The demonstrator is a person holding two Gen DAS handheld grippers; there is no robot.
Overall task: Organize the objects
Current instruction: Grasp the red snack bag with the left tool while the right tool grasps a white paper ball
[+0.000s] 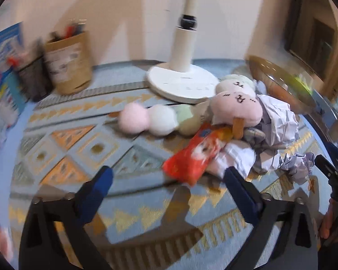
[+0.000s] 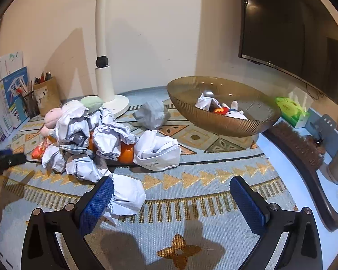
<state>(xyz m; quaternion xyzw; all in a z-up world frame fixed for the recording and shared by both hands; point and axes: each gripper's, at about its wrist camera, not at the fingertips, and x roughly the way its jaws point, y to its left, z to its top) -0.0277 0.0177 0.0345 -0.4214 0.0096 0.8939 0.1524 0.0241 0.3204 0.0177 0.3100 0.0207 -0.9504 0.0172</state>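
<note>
Both grippers released and empty: the left gripper (image 1: 167, 177) faces the red packet (image 1: 192, 156) in the pile beside the bowl (image 2: 225, 121), and should straddle the packet alone, clear of the crumpled paper (image 1: 279, 121), before closing.

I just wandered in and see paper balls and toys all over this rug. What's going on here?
A person holds a gripper in each hand and is tidying the rug. Both the left gripper and the right gripper are open and hold nothing. A heap of crumpled paper balls, plush toys and a red snack packet lies beside the white stand base. The amber bowl already holds one paper ball and a small toy. One paper ball sits just by the right gripper's fingers.
</note>
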